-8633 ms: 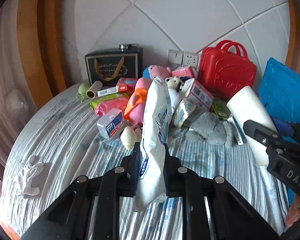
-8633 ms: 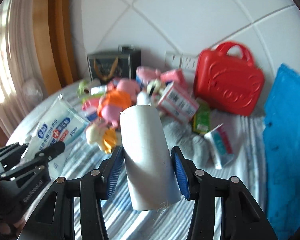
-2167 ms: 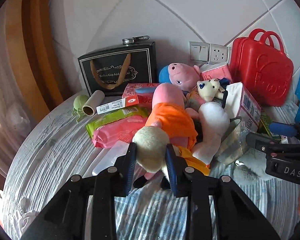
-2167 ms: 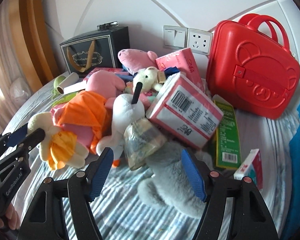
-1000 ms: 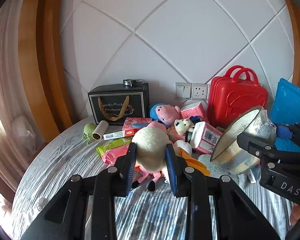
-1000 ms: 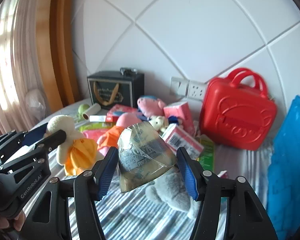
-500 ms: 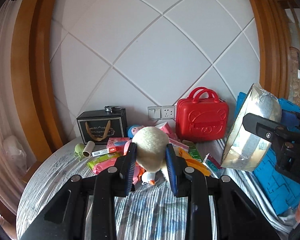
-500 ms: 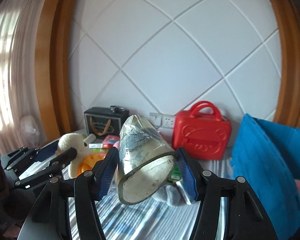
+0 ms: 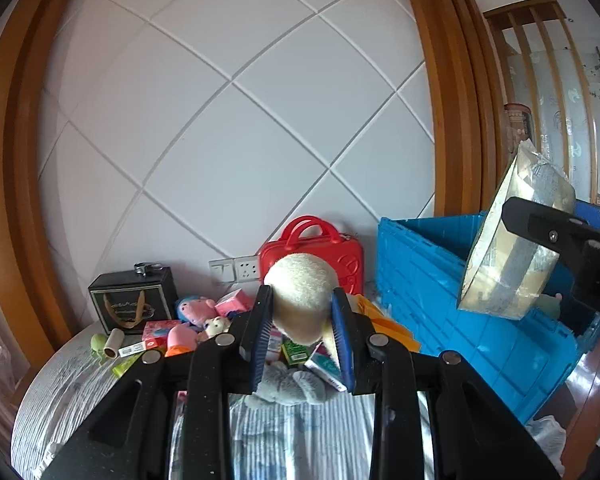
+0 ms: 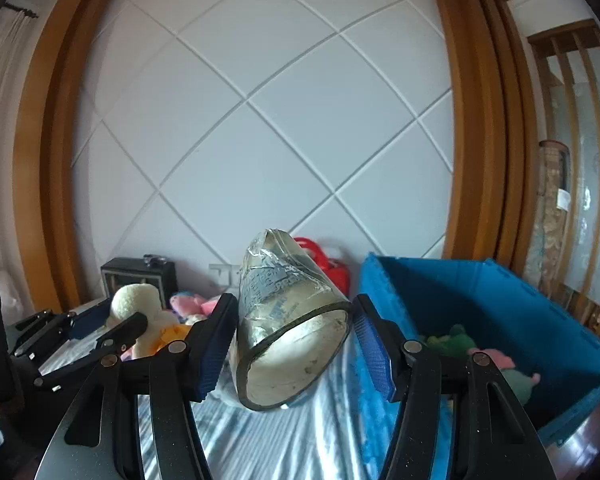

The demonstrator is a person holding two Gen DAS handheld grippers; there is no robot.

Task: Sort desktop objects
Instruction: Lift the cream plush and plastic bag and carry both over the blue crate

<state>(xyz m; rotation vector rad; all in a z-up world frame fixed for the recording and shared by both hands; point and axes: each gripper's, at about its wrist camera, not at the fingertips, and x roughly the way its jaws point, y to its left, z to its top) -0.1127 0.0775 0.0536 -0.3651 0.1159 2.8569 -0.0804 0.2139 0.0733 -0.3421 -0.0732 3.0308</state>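
Observation:
My left gripper (image 9: 303, 346) is shut on the cream head of a plush duck (image 9: 302, 294) with an orange body, held up above the bed. My right gripper (image 10: 296, 346) is shut on a clear plastic-wrapped package (image 10: 288, 316), tilted with its flat end toward the camera. In the left wrist view that package (image 9: 512, 244) hangs over the blue crate (image 9: 440, 292) at right. In the right wrist view the duck (image 10: 136, 312) and the left gripper (image 10: 96, 328) are at lower left. The blue crate (image 10: 480, 304) is open, with plush toys inside.
On the striped bed (image 9: 100, 380) against the white wall lie a red case (image 9: 312, 248), a black gift bag (image 9: 134, 300), a pink pig plush (image 9: 194, 308), boxes and a grey plush (image 9: 288, 386). Wooden frames flank the wall.
Both grippers have risen and swung to the right with their loads. The pile on the bed now looks smaller and lower, and the blue crate's open inside has come into view.

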